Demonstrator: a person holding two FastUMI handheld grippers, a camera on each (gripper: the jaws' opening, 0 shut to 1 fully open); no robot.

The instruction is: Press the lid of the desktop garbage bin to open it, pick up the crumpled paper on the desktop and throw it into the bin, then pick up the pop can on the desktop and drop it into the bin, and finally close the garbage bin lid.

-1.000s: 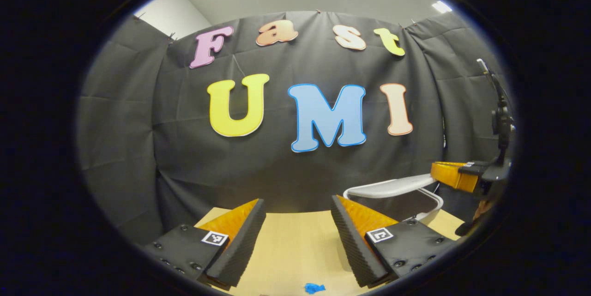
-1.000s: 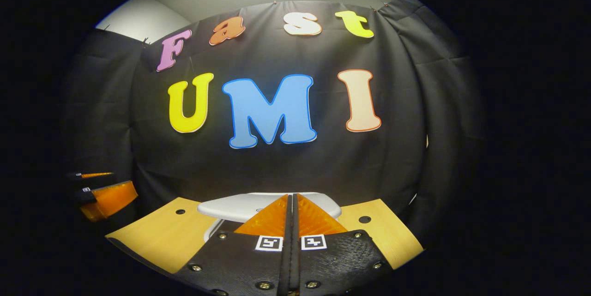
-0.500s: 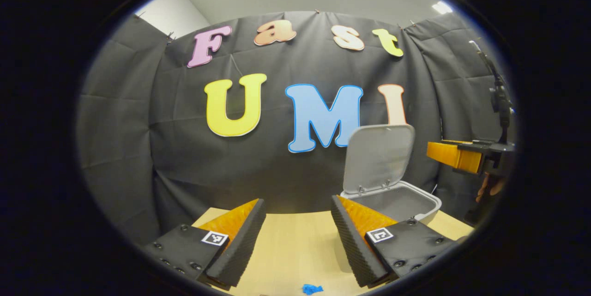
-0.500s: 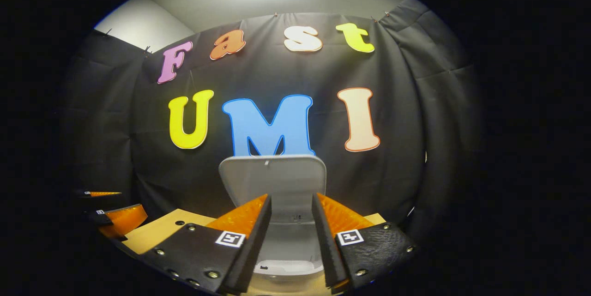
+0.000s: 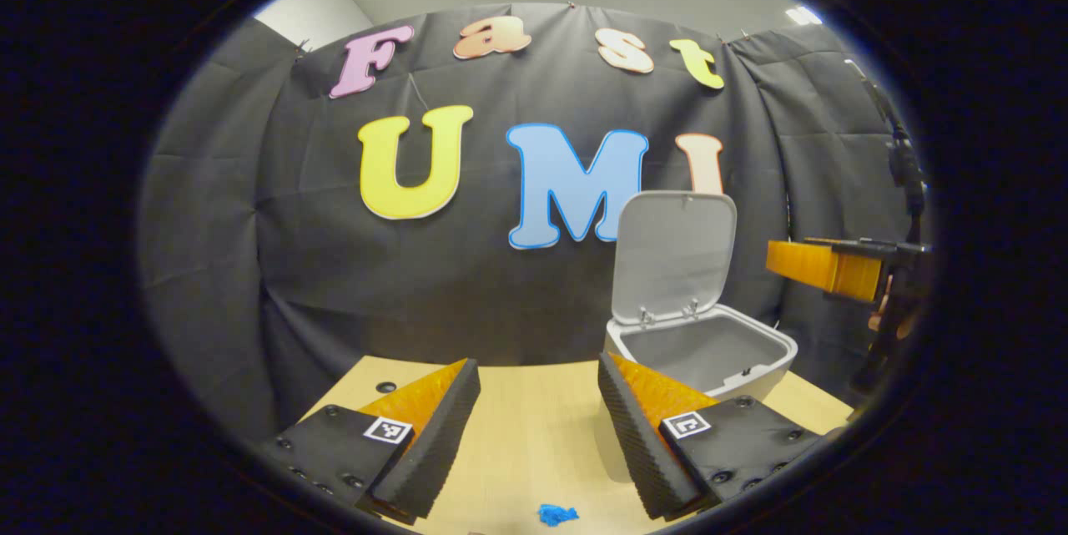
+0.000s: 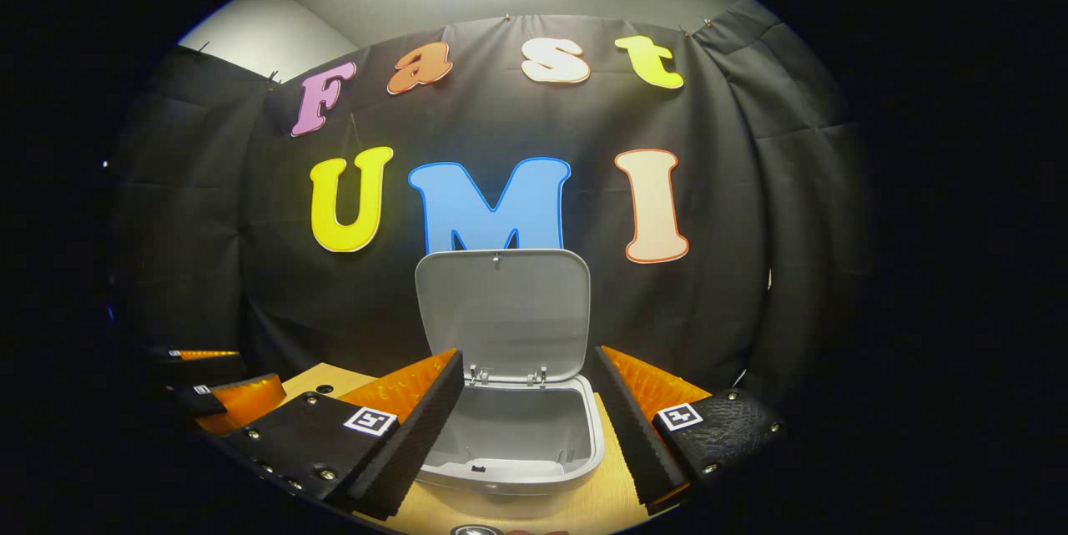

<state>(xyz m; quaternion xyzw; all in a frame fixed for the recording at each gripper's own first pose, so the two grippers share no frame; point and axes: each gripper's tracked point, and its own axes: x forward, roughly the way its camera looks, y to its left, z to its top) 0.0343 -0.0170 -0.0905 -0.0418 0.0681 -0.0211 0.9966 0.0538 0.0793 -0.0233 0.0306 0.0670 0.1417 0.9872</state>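
The white garbage bin point(image 6: 511, 435) stands on the wooden desk with its lid point(image 6: 503, 314) swung up and its inside bare. My right gripper point(image 6: 528, 426) is open just in front of and above the bin, fingers either side of its mouth, holding nothing. In the left gripper view the bin point(image 5: 699, 353) with its raised lid point(image 5: 672, 255) sits at the right, behind my open left gripper point(image 5: 538, 426), which hovers over the desk with nothing between its fingers. The right gripper point(image 5: 822, 266) shows at the far right, above the bin's level. A small blue scrap point(image 5: 556, 514) lies on the desk below.
The wooden desk point(image 5: 534, 426) runs back to the black cloth wall and has small round holes point(image 5: 385, 387) near its far edge. The left gripper point(image 6: 225, 397) shows at the lower left of the right gripper view. A dark stand point(image 5: 905, 176) rises at the far right.
The bin lid has sprung from nearly flat to fully upright. My right gripper went from shut to open and drew back from the lid. The left gripper tilted slightly, staying open.
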